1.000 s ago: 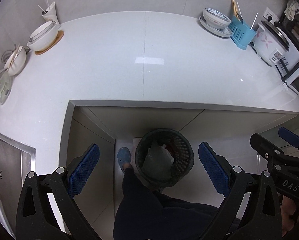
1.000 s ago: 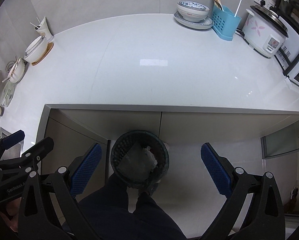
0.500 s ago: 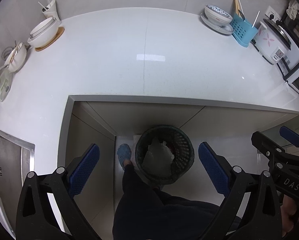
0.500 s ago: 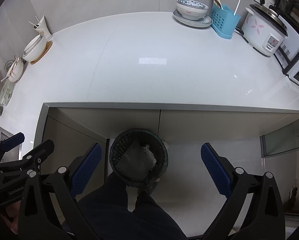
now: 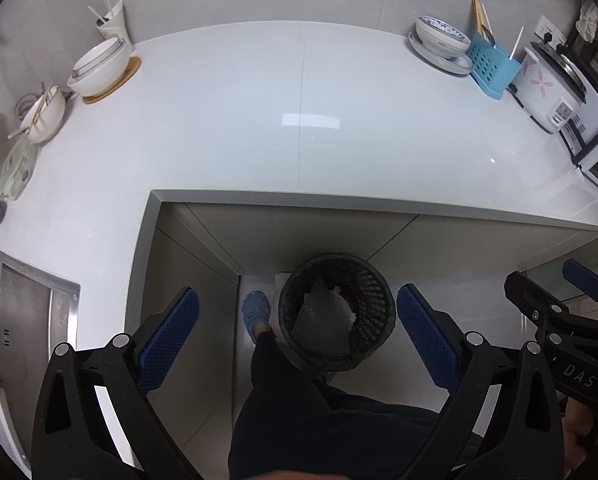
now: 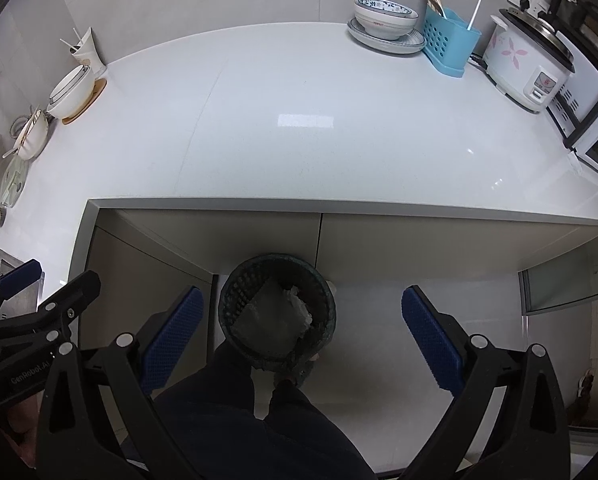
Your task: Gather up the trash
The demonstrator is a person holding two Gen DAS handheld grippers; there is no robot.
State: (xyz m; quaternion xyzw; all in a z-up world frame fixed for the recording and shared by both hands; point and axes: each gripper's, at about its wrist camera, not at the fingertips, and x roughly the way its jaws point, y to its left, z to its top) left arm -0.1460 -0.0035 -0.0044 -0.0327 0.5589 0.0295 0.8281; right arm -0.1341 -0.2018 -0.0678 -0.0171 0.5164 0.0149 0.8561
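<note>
Jaws wide above upright bin [image 5: 336, 312]

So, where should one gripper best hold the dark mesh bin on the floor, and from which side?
Probably the top rim of the mesh bin, from above. It stands upright and open, so one finger can go inside the wall and one outside; the near rim seems clearest.

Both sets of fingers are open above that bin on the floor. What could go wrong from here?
Reaching down could catch the counter edge, which juts out just beyond the trash bin. The bin stands against the person's foot, so a step might tip it and spill the crumpled paper. The left gripper and right gripper hang close together and might collide.
</note>
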